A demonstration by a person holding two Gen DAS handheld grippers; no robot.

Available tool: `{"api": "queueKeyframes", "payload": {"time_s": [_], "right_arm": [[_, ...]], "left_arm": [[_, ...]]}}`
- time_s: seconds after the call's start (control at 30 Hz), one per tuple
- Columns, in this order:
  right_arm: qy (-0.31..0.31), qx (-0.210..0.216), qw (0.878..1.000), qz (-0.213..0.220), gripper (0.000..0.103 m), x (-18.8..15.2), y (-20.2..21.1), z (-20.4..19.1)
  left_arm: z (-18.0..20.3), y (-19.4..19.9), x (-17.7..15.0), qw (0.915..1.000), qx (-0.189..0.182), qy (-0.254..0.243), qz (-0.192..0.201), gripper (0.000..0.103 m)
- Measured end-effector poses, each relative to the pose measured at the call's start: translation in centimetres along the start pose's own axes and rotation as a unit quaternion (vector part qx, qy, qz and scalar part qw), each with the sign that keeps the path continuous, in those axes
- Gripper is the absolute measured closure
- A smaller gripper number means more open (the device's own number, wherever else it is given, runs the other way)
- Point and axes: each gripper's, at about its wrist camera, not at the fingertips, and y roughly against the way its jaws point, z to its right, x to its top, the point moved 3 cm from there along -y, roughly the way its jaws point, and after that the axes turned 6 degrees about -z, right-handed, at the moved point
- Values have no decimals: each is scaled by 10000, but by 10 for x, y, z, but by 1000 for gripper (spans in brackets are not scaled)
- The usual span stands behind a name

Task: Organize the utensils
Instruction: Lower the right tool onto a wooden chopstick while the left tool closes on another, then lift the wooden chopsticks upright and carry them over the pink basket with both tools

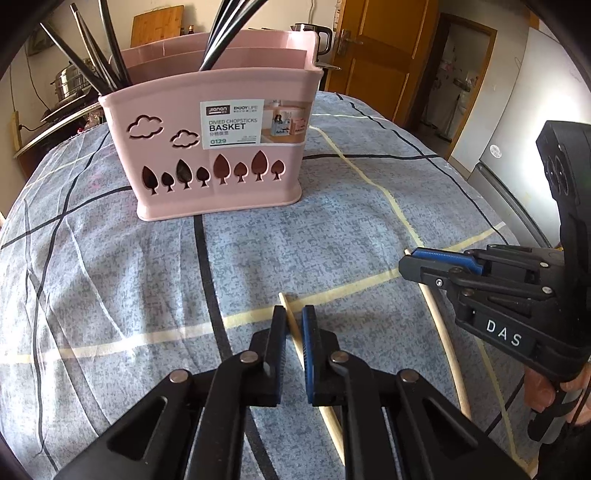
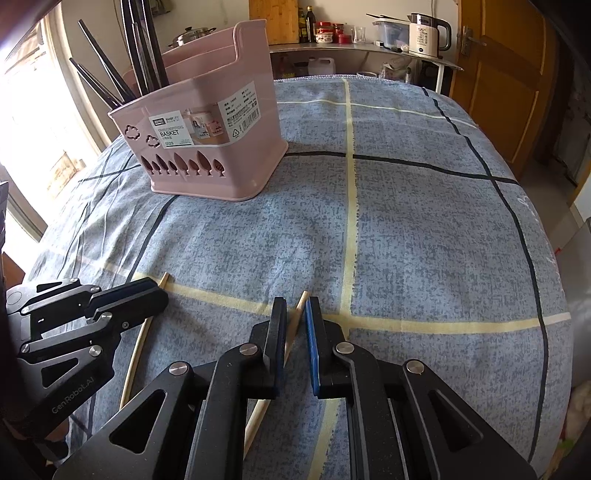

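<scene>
Two light wooden chopsticks lie on the blue checked cloth. My left gripper (image 1: 293, 317) straddles the left chopstick (image 1: 291, 321); its jaws stand narrowly apart on either side and do not clamp it. My right gripper (image 2: 295, 314) straddles the other chopstick (image 2: 293, 325) the same way. The right gripper also shows in the left wrist view (image 1: 417, 264), over the second chopstick (image 1: 443, 332). The left gripper shows in the right wrist view (image 2: 155, 291), beside its chopstick (image 2: 140, 343). A pink divided chopstick basket (image 1: 218, 147) stands farther back and holds several black chopsticks (image 1: 99, 66).
The basket also shows in the right wrist view (image 2: 207, 147), at the back left. A counter with a kettle (image 2: 428, 33), jars and a pot runs behind the table. A wooden door (image 2: 506, 74) is at the right. The cloth-covered table (image 2: 424, 221) stretches to the right.
</scene>
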Motion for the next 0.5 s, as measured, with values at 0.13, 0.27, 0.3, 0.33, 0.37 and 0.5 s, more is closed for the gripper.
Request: {"api": "queueKeyframes", "payload": {"time_s": [0.13,0.27,0.3,0.33,0.37,0.5], "right_arm": [[19,0,10000,-68,93,5,-3,0],[37,-6,10000,-60,93,5,-3,0],[32,1,10000,-63,94,6,-3,0],[22,9,10000,-67,94,6,-3,0],[16,18,10000,-69,95,6,-3,0],[-41,189,9998,-27,99,6,-1,0]], "left_arm": [[1,-1,1,9999,13,26,-99,94],[6,-5,9,9997,151,-100,-168,94],[9,-8,13,9996,185,-119,-183,94],[10,-9,15,9995,206,-118,-198,94],[11,-11,18,9995,216,-118,-208,94],[10,-12,22,9996,109,-7,-252,96]]}}
